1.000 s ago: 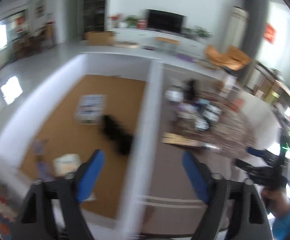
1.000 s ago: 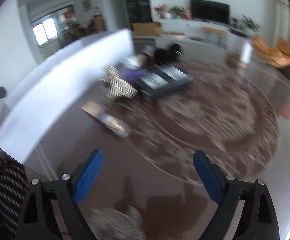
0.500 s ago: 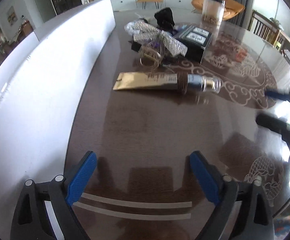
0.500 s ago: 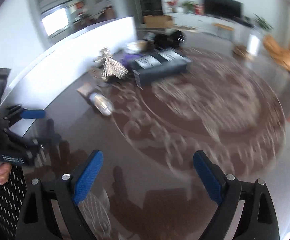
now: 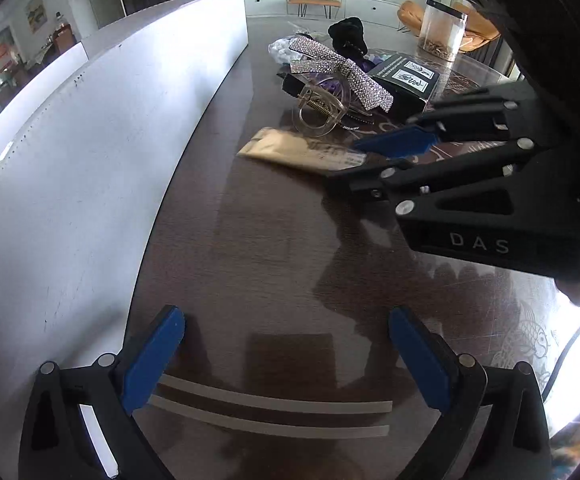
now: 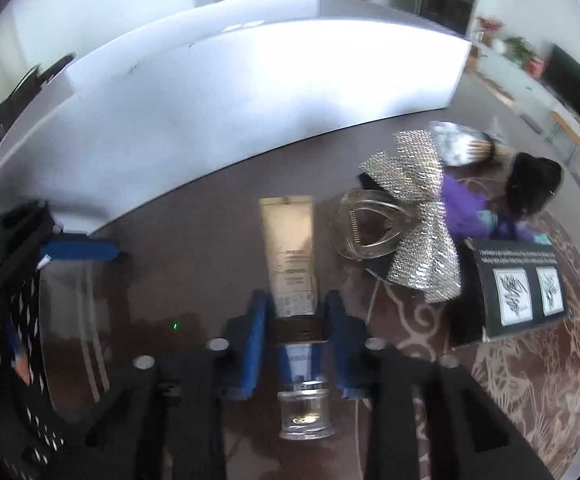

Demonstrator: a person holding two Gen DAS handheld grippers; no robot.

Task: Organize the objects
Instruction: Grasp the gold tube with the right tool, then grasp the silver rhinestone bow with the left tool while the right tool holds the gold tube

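A gold tube with a clear cap (image 6: pixel 288 236) lies on the dark wooden table (image 5: pixel 270 240). My right gripper (image 6: pixel 296 300) is shut on the tube near its cap end, a blue pad pressing each side. In the left wrist view the right gripper (image 5: pixel 344 162) comes in from the right over the tube (image 5: pixel 286 150). My left gripper (image 5: pixel 284 320) hangs over bare table nearer the front; its jaws are opening and nothing is between them. One of the left gripper's blue fingers (image 6: pixel 82 250) shows at the left edge of the right wrist view.
Beyond the tube lie a clear hair claw (image 5: pixel 322 114), a sequin bow (image 5: pixel 338 68), a black box with two pictures (image 5: pixel 410 76), a black scrunchie (image 5: pixel 348 32) and a clear jar (image 5: pixel 442 28). A white board (image 5: pixel 110 140) walls the table's left side.
My right gripper swung across to the gold tube and shut on it. The left gripper dipped from the room view down over the table, then held still, its jaws a little wider.
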